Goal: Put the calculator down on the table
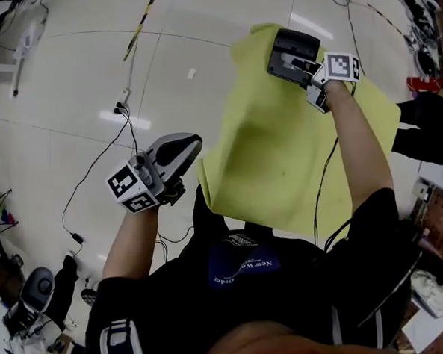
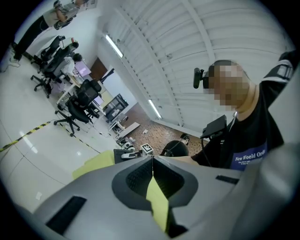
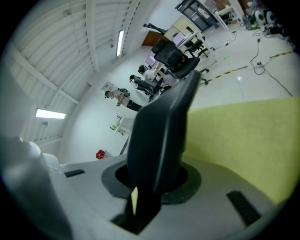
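Note:
The black calculator is held over the far end of the yellow-green table, with my right gripper shut on its near edge. In the right gripper view the calculator stands up as a dark slab clamped between the jaws of that gripper, with the table top behind it. My left gripper hovers over the floor just left of the table's near corner. Its jaws meet at the tip with nothing between them.
Cables and a black-and-yellow tape line run across the glossy floor left of the table. A dark bag lies at lower left. Office chairs stand further off. A red object sits at the right edge.

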### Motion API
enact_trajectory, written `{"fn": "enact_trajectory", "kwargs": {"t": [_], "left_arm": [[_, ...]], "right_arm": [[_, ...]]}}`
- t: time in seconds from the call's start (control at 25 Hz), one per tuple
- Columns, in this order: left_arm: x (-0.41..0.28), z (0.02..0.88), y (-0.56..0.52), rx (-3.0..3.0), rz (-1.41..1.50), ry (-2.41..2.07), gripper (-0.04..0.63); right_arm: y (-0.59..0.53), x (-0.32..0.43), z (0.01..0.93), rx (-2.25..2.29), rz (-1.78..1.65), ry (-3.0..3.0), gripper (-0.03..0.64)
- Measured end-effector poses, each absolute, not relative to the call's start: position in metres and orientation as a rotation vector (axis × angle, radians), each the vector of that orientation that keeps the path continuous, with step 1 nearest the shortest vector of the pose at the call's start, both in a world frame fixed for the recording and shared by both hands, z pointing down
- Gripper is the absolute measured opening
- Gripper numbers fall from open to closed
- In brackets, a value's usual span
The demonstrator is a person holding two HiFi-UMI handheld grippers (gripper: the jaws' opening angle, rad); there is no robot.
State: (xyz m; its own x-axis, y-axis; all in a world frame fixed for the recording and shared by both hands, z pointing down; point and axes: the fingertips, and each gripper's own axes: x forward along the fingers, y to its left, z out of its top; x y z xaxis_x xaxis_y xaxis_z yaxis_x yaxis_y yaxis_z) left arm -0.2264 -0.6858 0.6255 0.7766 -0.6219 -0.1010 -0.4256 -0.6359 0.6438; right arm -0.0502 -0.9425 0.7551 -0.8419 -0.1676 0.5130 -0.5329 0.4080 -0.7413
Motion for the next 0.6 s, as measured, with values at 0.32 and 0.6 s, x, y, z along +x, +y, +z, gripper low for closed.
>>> {"fn": "enact_trajectory", "kwargs": {"t": [0.32, 0.6], "left_arm": [[-0.206, 0.622, -0.672, 2.347, -0.405, -0.721, 0.006], [-0.197, 0.621, -0.667, 2.337, -0.413, -0.692, 0.006]], "right_arm": [[-0.943, -0.047, 0.754, 0.675, 1.211, -2.199, 0.231], [-0.944, -0.03, 0.756, 0.795, 1.111, -2.073, 0.331]]}}
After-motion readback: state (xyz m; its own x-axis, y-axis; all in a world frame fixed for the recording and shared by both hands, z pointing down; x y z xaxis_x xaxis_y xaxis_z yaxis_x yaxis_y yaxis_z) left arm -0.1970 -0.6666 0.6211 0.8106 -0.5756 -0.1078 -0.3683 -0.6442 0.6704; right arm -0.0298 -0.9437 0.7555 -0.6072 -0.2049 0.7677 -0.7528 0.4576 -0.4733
